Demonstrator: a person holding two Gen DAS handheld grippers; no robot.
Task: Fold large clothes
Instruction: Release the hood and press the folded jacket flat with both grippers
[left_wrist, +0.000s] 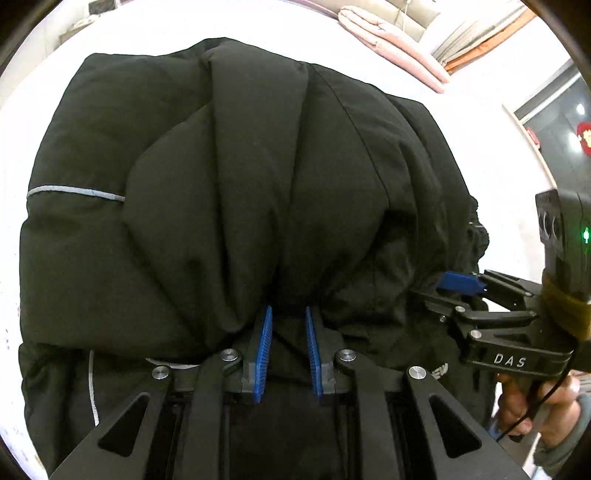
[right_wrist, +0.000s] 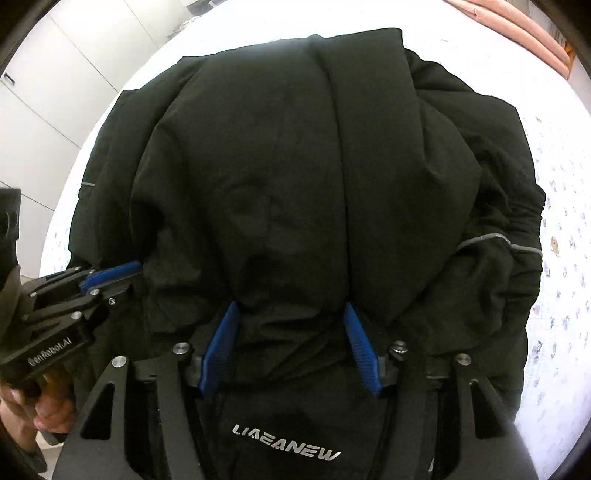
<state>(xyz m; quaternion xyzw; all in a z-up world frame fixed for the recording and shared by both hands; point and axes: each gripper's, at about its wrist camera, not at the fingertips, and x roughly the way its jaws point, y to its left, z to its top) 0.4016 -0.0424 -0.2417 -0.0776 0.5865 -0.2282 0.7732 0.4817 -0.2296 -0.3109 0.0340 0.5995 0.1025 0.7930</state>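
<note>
The left tongs (left_wrist: 289, 325) reached forward with blue pads (left_wrist: 263, 354) set a narrow gap apart. The right tongs (right_wrist: 291, 314) stood wider, pads (right_wrist: 360, 349) splayed. A bare hand (left_wrist: 535, 402) gripped the right tongs' handle, just beside the left tongs.

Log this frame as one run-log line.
step: folding black jacket | left gripper: pinching fabric | right gripper: open, fabric between fingers | surface: white bed
</note>
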